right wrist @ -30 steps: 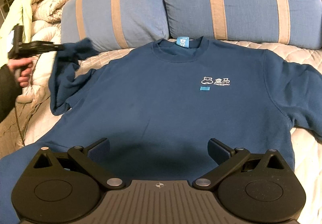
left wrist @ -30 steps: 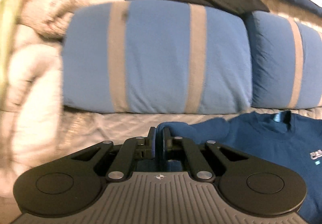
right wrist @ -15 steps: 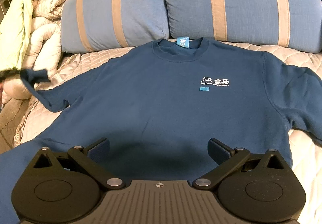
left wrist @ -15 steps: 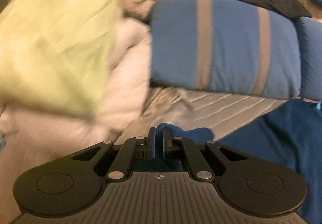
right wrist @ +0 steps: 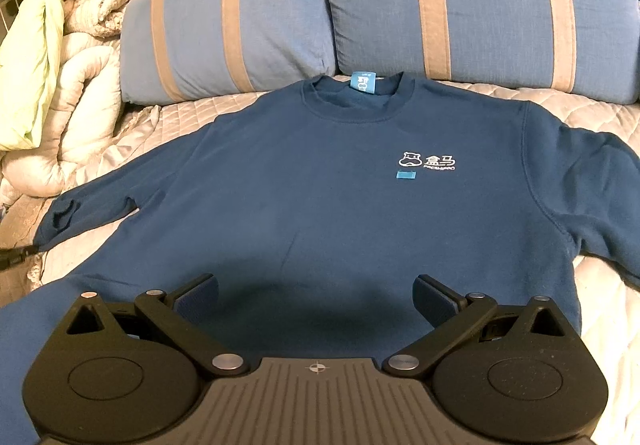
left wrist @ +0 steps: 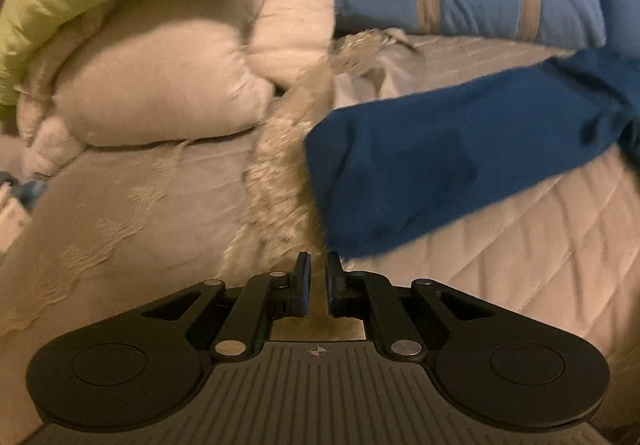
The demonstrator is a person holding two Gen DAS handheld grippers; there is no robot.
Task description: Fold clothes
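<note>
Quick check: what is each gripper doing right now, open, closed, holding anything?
Left gripper: jaws just opened a narrow gap, nothing between them; sleeve released onto the bed.
Right gripper: wide open, empty, above the sweatshirt.

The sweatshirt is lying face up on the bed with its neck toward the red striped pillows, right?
Not quite: the pillows are blue with tan stripes, not red, as the right wrist view shows. The sweatshirt does lie face up on the bed with its neck toward them.
</note>
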